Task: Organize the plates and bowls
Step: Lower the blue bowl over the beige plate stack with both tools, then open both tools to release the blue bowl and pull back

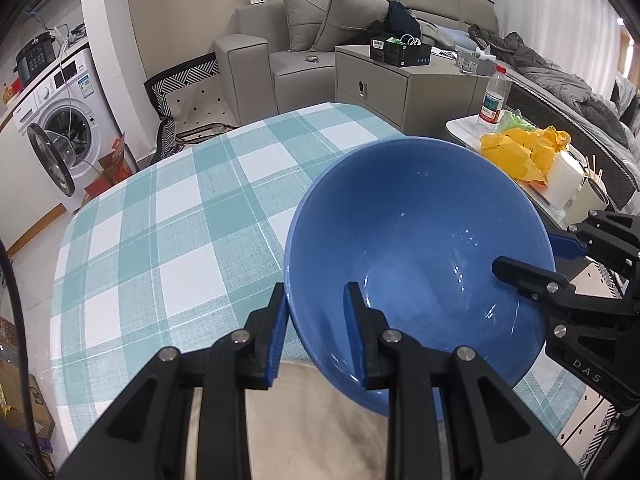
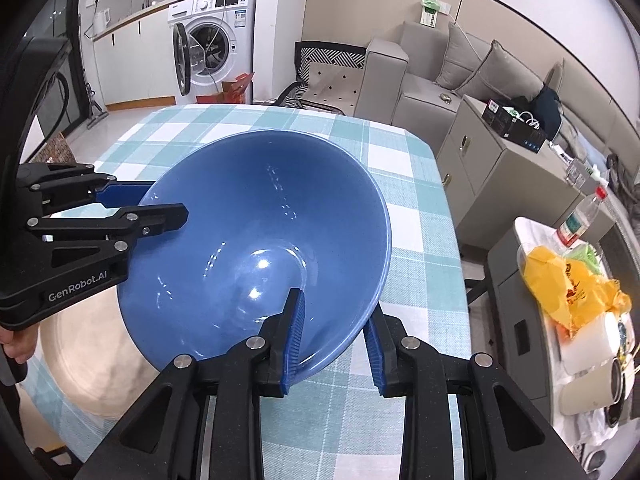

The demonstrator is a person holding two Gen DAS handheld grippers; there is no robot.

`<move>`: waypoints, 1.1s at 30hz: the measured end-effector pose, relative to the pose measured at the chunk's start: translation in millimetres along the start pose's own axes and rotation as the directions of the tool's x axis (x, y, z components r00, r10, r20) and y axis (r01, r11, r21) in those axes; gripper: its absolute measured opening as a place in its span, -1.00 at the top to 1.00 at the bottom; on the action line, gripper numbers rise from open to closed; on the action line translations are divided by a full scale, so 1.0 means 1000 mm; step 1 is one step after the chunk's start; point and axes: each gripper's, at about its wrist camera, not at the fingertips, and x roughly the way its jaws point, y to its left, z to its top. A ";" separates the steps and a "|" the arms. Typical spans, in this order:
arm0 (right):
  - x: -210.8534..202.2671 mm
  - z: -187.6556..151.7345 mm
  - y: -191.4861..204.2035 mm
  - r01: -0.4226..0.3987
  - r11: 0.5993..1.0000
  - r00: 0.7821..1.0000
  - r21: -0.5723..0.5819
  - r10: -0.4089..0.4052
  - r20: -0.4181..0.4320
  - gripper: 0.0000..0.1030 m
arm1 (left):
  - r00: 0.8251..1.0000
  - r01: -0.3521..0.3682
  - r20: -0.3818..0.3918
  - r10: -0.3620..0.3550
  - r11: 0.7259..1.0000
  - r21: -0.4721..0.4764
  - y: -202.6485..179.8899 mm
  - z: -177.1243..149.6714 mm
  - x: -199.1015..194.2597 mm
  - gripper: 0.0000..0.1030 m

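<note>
From the left wrist, the left gripper (image 1: pixel 316 328) was clenched on the near rim of a blue bowl (image 1: pixel 416 248), one pad outside the wall and one inside. The bowl was tilted, its mouth toward the camera, above the teal-checked tablecloth (image 1: pixel 192 216). A beige plate (image 1: pixel 320 420) lay blurred under it. At the right edge the right gripper (image 1: pixel 556 248) pinched the opposite rim. By my judgement the step in hand was carrying or setting the bowl with both hands, probably onto that plate; the next move called for levelling it and lowering both sides together before either grip let go.

From the right wrist, the right gripper (image 2: pixel 334 332) was likewise clamped across the bowl's (image 2: pixel 256 232) rim, and the left gripper (image 2: pixel 148 204) gripped the far side. This view alone showed the plate's (image 2: pixel 80 360) round edge lying on the tablecloth (image 2: pixel 400 248) left of the bowl, and fingers (image 2: pixel 16 346) holding the left handle.
</note>
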 end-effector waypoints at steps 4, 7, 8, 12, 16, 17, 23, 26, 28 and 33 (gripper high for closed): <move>0.003 0.001 -0.004 -0.006 1.000 1.000 0.017 0.006 0.010 0.41 | 1.000 0.001 -0.004 -0.001 1.000 0.000 0.001 0.000 0.002 0.49; 0.002 0.002 -0.008 -0.004 0.999 1.000 0.038 0.004 0.022 0.31 | 1.000 0.009 -0.003 -0.009 1.000 -0.004 0.003 -0.001 0.002 0.44; 0.002 0.002 -0.010 -0.007 0.999 1.000 0.046 0.006 0.023 0.28 | 1.000 0.007 -0.005 -0.007 1.000 -0.005 0.004 0.000 0.002 0.42; 0.002 0.001 -0.014 -0.013 0.999 1.000 0.046 0.012 0.018 0.23 | 1.000 0.007 -0.009 -0.008 1.000 -0.015 0.007 0.000 0.002 0.27; 0.002 -0.001 -0.018 -0.019 0.998 1.000 0.055 0.018 0.018 0.04 | 1.000 0.013 -0.012 -0.013 0.999 -0.030 0.009 -0.002 0.003 0.10; 0.002 -0.002 -0.019 -0.018 0.998 1.000 0.064 0.017 0.018 -0.04 | 1.000 0.017 -0.014 -0.018 0.999 -0.033 0.009 -0.002 0.002 0.07; -0.005 -0.003 -0.049 -0.121 0.968 0.992 0.218 0.109 0.067 -0.60 | 1.000 0.025 -0.007 -0.025 0.999 -0.047 0.015 -0.004 -0.006 -0.13; -0.007 -0.003 -0.062 -0.129 0.949 0.991 0.289 0.112 0.077 -0.85 | 1.000 0.017 -0.004 -0.018 0.997 -0.072 0.019 -0.004 -0.009 -0.49; -0.006 -0.004 -0.072 -0.156 0.928 0.987 0.338 0.138 0.077 -0.95 | 0.999 0.041 0.011 -0.040 0.994 -0.098 0.024 -0.004 -0.011 -0.78; -0.002 -0.009 -0.076 -0.186 0.919 0.983 0.347 0.169 0.078 -0.98 | 0.998 0.062 0.014 -0.060 0.987 -0.146 0.032 -0.005 -0.007 -0.93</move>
